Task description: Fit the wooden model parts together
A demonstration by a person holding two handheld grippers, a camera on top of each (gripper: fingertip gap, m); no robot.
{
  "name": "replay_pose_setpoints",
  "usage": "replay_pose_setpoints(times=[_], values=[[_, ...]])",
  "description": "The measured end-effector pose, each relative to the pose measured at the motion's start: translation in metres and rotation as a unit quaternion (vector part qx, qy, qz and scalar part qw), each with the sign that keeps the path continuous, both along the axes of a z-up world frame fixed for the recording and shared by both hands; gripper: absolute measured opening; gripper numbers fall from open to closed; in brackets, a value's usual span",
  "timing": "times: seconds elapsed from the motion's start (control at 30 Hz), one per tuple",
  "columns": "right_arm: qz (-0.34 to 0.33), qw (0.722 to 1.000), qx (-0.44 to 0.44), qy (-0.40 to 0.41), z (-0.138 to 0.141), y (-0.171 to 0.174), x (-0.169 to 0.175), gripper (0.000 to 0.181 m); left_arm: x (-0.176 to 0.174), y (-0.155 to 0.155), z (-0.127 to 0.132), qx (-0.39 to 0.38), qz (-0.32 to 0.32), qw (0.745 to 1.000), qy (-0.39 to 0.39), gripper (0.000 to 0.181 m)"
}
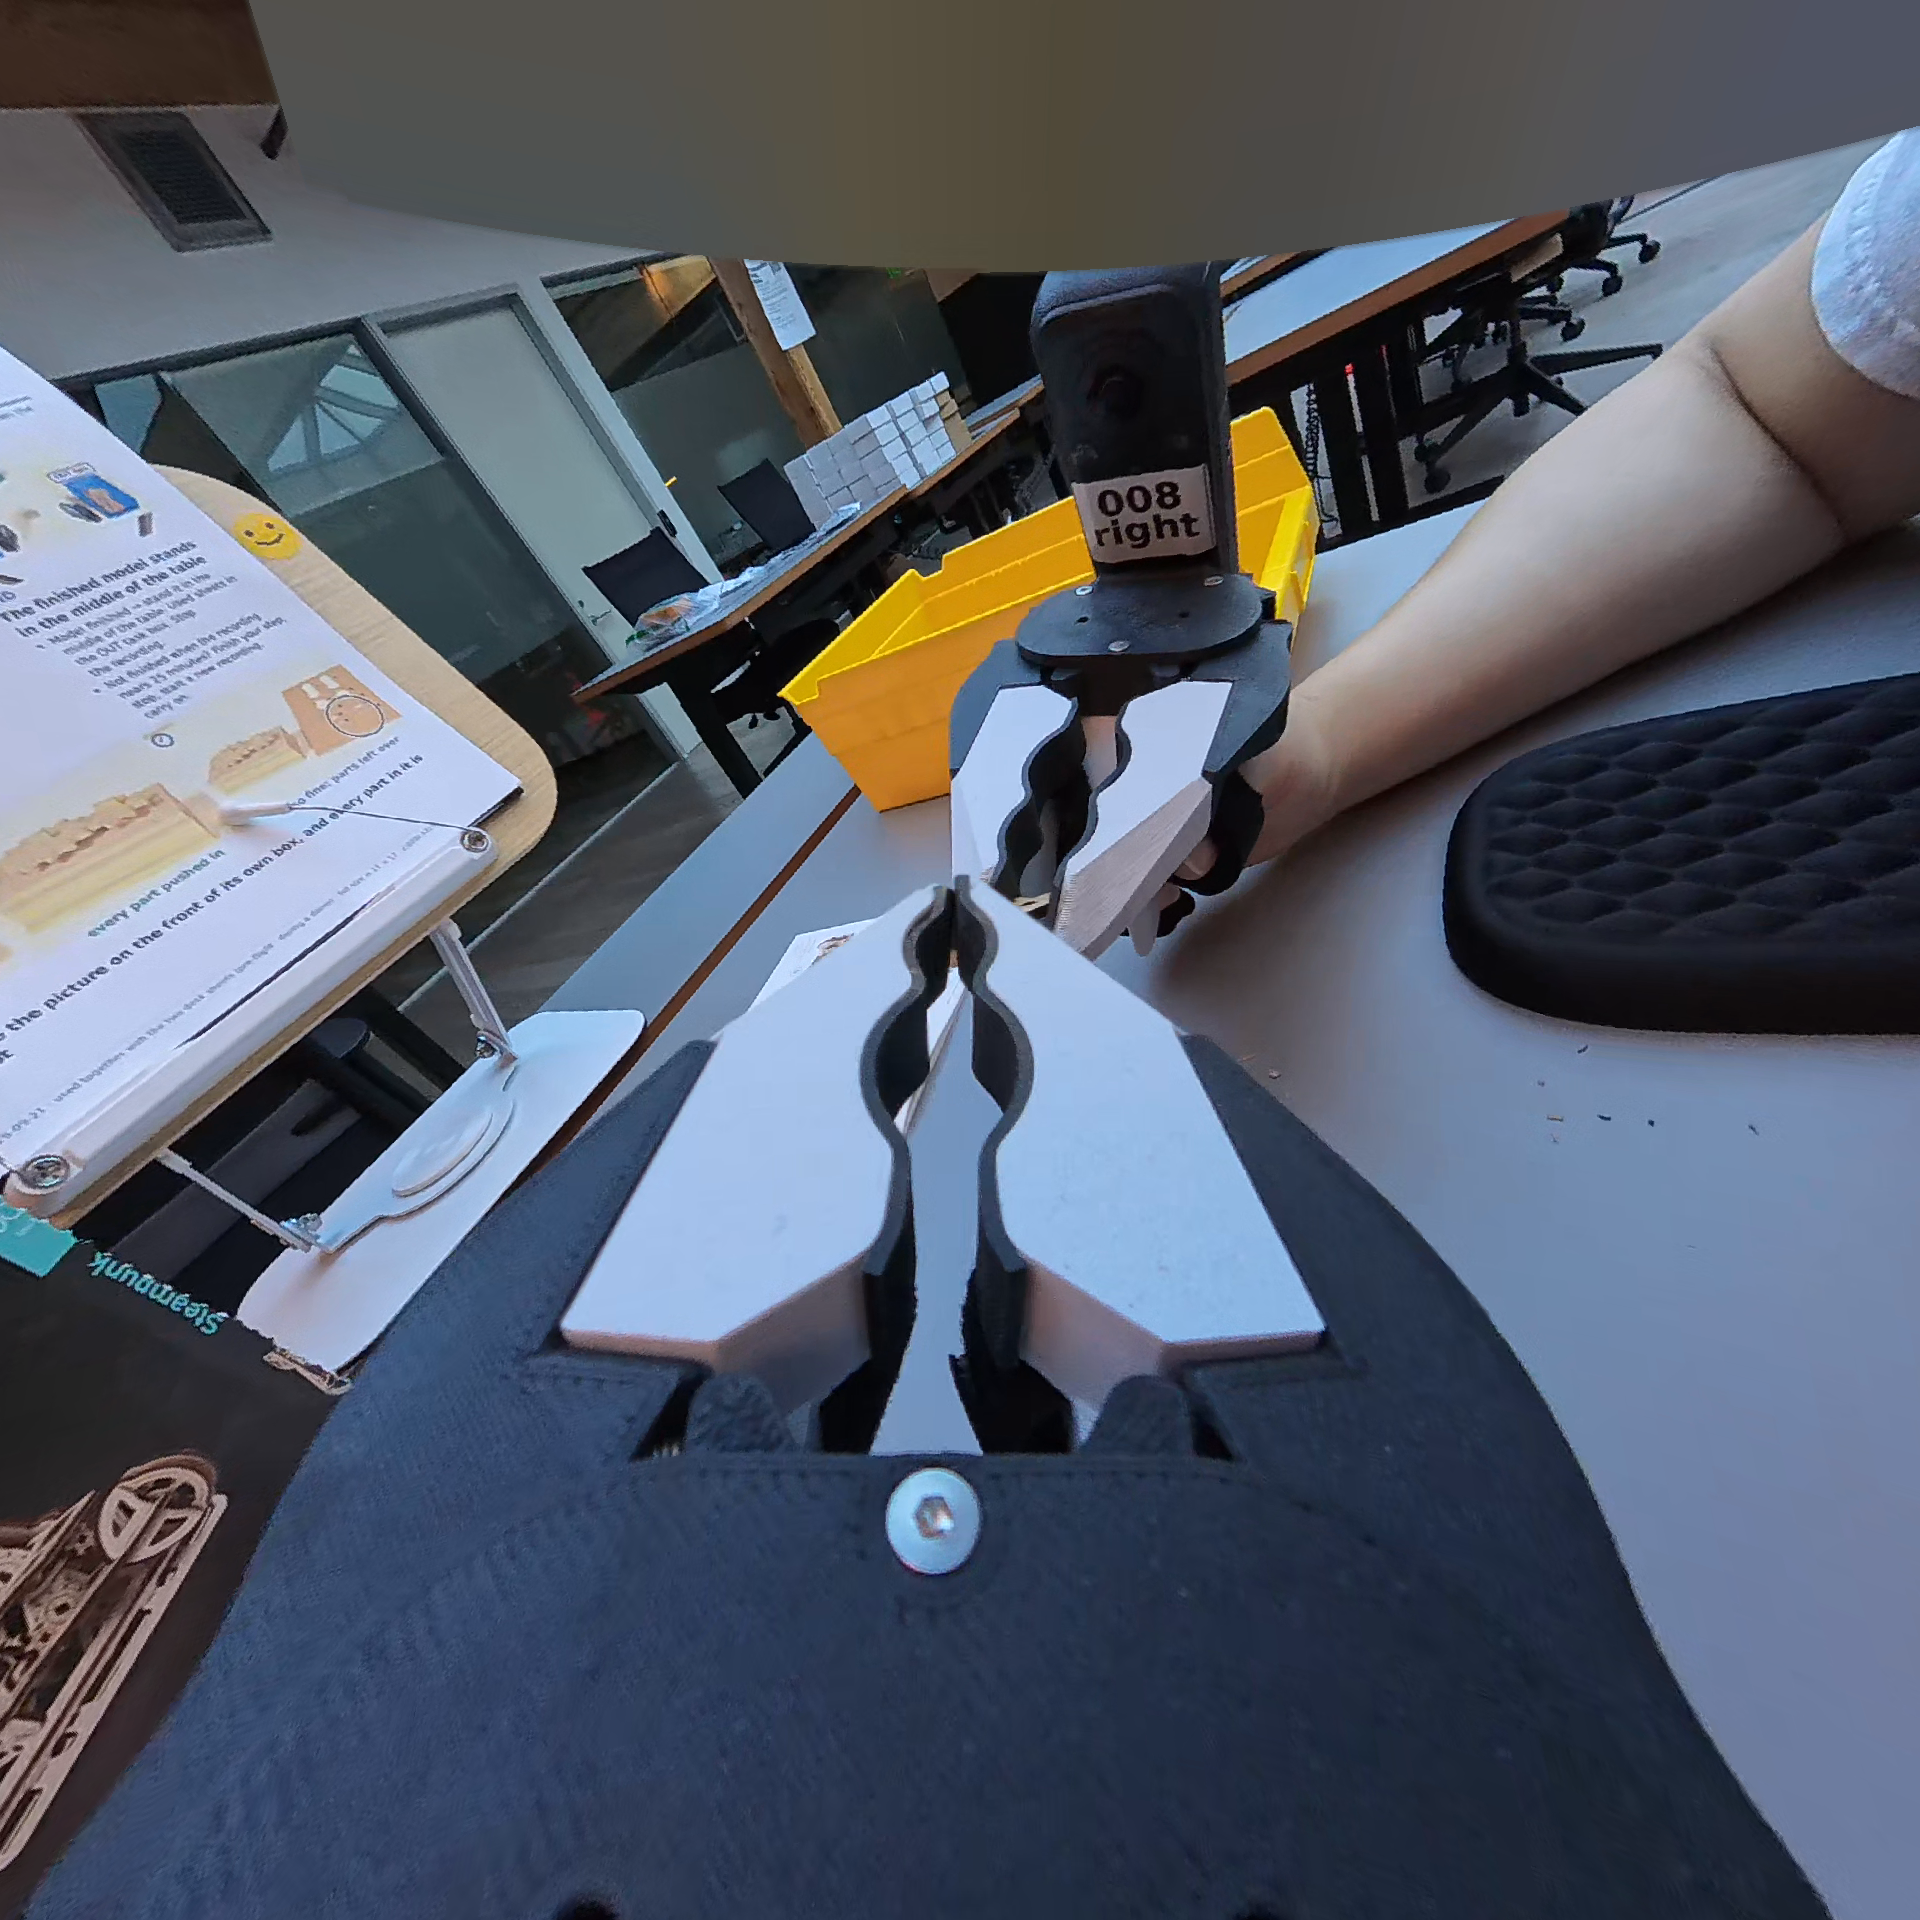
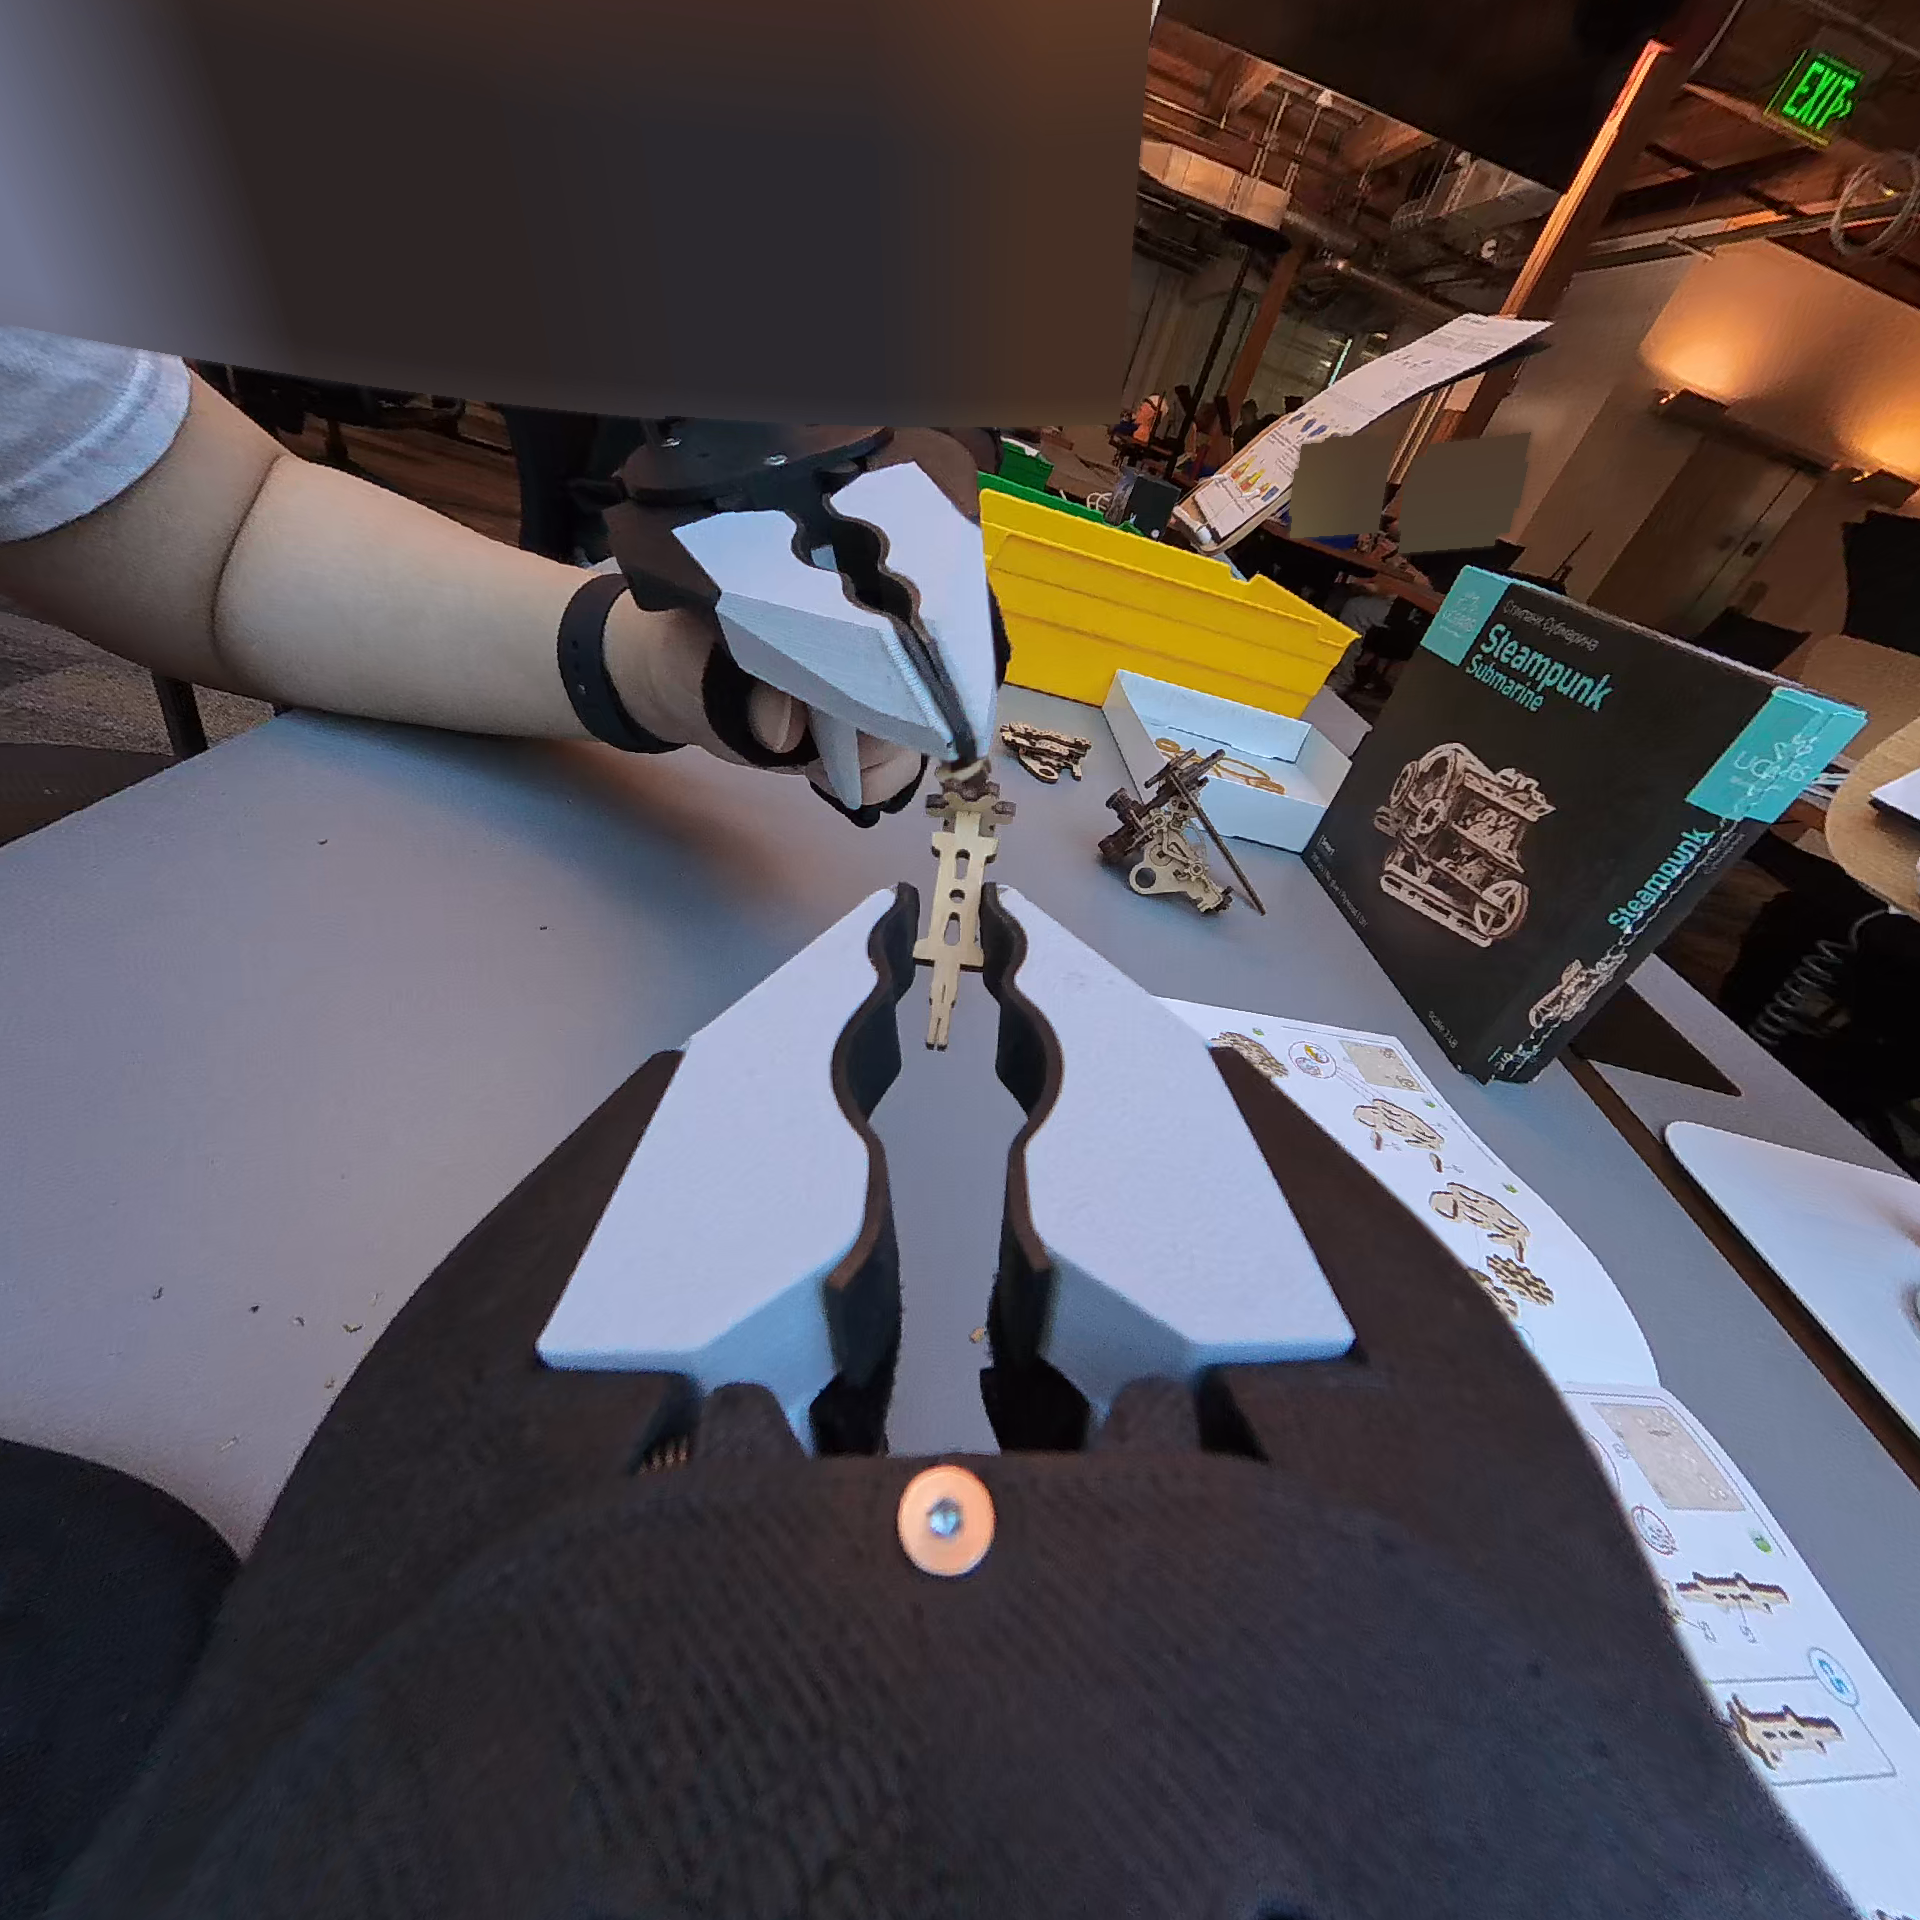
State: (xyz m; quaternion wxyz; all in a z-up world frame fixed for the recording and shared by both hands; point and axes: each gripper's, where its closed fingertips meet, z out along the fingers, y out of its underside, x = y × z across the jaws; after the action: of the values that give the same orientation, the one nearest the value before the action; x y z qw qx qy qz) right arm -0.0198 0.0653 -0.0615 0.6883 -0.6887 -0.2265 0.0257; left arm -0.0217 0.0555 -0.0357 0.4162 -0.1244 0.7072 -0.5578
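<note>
Setting: open workshop, grey table (image 2: 343,997); yellow bin (image 2: 1153,613) far across it, black kit box (image 2: 1558,821) standing at right, instruction sheet (image 2: 1455,1226) lying near right.
Task's thing: thin slotted wooden strip (image 2: 958,914), hanging upright above the table between the two grippers.
Left gripper (image 2: 961,743): jaws pinched together on the strip's top end.
Right gripper (image 2: 948,914): fingers parted a little, flanking the strip's middle; contact cannot be told.
Other parts: part-built wooden assembly (image 2: 1169,847) and a small wooden piece (image 2: 1044,750) far right on the table.
Handling (judged): light, stiff but brittle at the notches; likely snaps if twisted.
Hold (judged): flat faces at mid-length, away from slots and forked lower tip.
</note>
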Motion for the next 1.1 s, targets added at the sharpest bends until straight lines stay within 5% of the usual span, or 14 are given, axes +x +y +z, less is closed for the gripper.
replay_pose_setpoints(times=[0.97, 1.03, 1.1], values=[[0.015, 0.998, -0.042, 0.036, -0.010, 0.004, -0.002, 0.010, -0.002, 0.004, 0.010, -0.022, -0.004, 1.000, 0.000, 0.007], [0.003, 0.999, -0.042, 0.026, -0.011, 0.003, 0.004, 0.010, -0.007, 0.013, 0.015, -0.036, -0.022, 0.999, 0.027, 0.005], [-0.011, 0.999, -0.040, 0.020, -0.011, 0.004, 0.010, 0.010, -0.012, 0.025, -0.005, -0.012, -0.039, 0.990, 0.138, 0.012]])
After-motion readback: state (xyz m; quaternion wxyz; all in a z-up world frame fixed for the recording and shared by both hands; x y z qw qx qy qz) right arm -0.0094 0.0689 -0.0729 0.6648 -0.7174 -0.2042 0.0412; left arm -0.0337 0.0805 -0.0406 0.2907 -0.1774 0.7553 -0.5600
